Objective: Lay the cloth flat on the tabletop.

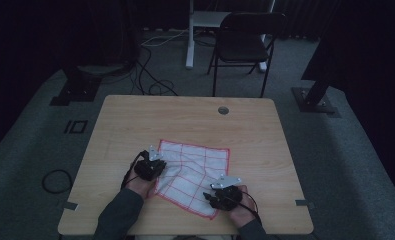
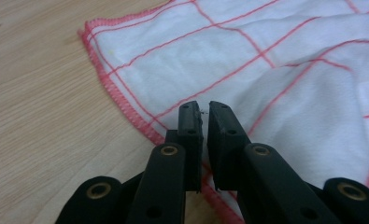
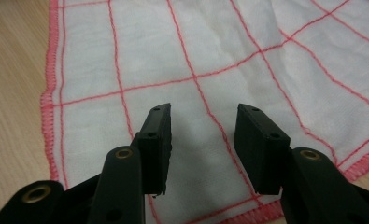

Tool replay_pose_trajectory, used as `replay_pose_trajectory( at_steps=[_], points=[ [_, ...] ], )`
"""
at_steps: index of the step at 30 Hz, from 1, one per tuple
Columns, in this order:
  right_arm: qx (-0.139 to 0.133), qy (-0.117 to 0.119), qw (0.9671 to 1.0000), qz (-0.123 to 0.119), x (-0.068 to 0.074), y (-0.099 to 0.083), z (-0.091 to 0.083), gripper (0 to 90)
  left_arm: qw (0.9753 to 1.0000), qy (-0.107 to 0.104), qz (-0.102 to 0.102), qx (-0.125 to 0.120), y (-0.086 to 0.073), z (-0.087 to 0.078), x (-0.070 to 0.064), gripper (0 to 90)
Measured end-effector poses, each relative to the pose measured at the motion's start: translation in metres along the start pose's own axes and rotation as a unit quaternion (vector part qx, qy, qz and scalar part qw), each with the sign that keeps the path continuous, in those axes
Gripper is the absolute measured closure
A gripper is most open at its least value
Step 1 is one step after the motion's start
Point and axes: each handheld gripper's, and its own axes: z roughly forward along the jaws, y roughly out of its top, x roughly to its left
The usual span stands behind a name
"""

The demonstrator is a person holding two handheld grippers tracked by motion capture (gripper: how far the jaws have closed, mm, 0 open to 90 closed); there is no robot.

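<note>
One checked cloth (image 1: 195,172) lies between two tools, left (image 2: 204,112) and right (image 3: 203,121).

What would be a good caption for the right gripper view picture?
Right gripper, jaws open, hovers over a white cloth with red grid lines on a wooden table.

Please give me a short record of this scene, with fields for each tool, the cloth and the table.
left tool: jaws almost closed, a thin gap shows; over the cloth's red hem
right tool: jaws wide open, nothing between them, above the cloth
cloth: white, red grid lines, red stitched hem; spread out, rumpled in the middle
table: light wood; round hole near far edge
</note>
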Motion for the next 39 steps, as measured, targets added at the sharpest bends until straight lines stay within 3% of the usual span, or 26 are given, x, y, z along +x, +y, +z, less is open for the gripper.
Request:
replay_pose_trajectory(
  at_steps=[4,8,11,24,39],
  points=[
    [0.003,0.001,1.0000,-0.007,-0.001,-0.001,0.001,56.2,1.0000,0.003,-0.008,-0.001,-0.001,0.003,0.003,85.7],
    [0.006,0.009,0.9999,-0.011,-0.003,-0.001,0.000,56.1,0.9999,0.011,0.003,0.002,-0.001,0.004,0.006,85.6],
    [0.006,0.014,0.9998,-0.012,-0.007,-0.002,-0.001,55.7,0.9999,0.015,-0.002,-0.001,-0.002,0.004,0.011,85.6],
    [0.013,0.006,0.9999,-0.001,-0.020,-0.007,-0.008,55.4,0.9991,0.039,-0.008,-0.015,-0.011,0.000,0.011,85.6],
    [0.010,-0.009,0.9998,0.015,-0.034,-0.008,-0.007,55.6,0.9982,0.045,-0.032,-0.025,-0.032,-0.016,0.012,85.4]
  ],
)
